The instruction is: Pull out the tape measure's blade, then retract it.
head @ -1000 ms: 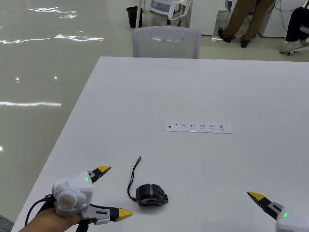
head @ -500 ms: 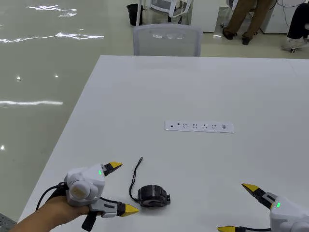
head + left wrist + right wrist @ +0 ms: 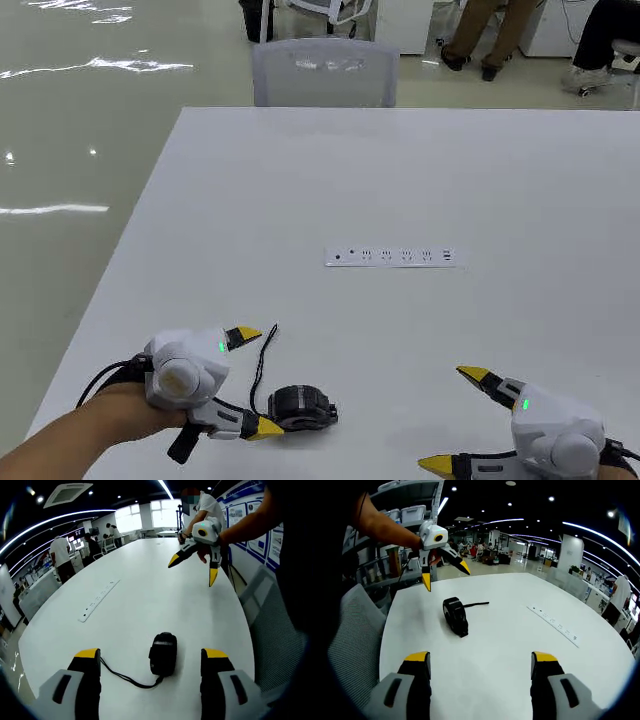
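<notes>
A black tape measure with a thin wrist cord lies on the white table near its front edge. My left gripper is open just left of it, one yellow tip on each side of the cord. In the left gripper view the tape measure sits ahead between my open jaws, not touched, blade fully in. My right gripper is open at the front right, well apart from the case. From the right gripper view the tape measure stands ahead to the left, with the left gripper beyond it.
A white power strip lies across the middle of the table. A grey chair stands at the far edge. People sit or stand beyond it on the glossy floor. The table's left edge runs close to my left hand.
My left gripper has moved right and closer to the tape measure. My right gripper has come up into view and leftward. The tape measure has not moved; the head camera shifted.
</notes>
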`<state>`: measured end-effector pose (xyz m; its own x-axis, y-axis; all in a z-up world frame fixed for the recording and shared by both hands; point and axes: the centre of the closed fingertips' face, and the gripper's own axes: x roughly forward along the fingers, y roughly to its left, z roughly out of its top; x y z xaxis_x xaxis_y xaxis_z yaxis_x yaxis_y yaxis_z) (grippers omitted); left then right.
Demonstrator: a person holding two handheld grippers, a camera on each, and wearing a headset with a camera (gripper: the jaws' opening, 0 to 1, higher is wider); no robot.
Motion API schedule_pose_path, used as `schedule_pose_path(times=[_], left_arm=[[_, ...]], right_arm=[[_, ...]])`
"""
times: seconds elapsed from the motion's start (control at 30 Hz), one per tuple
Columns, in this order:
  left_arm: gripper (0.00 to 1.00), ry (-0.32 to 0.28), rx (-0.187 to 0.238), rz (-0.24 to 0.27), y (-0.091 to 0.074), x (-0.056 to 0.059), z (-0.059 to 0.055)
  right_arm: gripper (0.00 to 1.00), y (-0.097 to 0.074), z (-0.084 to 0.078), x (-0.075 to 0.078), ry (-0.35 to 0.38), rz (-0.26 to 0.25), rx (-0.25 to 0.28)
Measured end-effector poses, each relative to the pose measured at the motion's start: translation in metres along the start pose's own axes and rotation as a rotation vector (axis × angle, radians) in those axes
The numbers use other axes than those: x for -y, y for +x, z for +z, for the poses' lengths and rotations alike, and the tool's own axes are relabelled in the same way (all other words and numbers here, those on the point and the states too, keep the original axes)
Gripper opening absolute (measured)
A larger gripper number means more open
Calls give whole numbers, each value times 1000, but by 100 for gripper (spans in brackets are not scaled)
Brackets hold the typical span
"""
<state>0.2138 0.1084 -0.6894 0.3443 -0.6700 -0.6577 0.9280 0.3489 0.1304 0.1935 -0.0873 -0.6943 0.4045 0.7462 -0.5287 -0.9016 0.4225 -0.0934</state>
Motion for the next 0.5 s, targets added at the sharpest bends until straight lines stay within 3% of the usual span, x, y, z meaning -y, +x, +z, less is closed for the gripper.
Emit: schedule_pose_path(times=[0.17, 0.23, 0.5], left_arm=[[80, 25, -29, -31, 10, 2, -2], [80, 44, -51, -51, 15, 5, -5], [71, 82, -97, -116, 28, 13, -14]], right_arm=[[83, 13, 8, -5, -22, 45, 15], [80, 19, 21, -10, -40, 84, 79], [81, 38, 28, -14, -67, 132, 64]])
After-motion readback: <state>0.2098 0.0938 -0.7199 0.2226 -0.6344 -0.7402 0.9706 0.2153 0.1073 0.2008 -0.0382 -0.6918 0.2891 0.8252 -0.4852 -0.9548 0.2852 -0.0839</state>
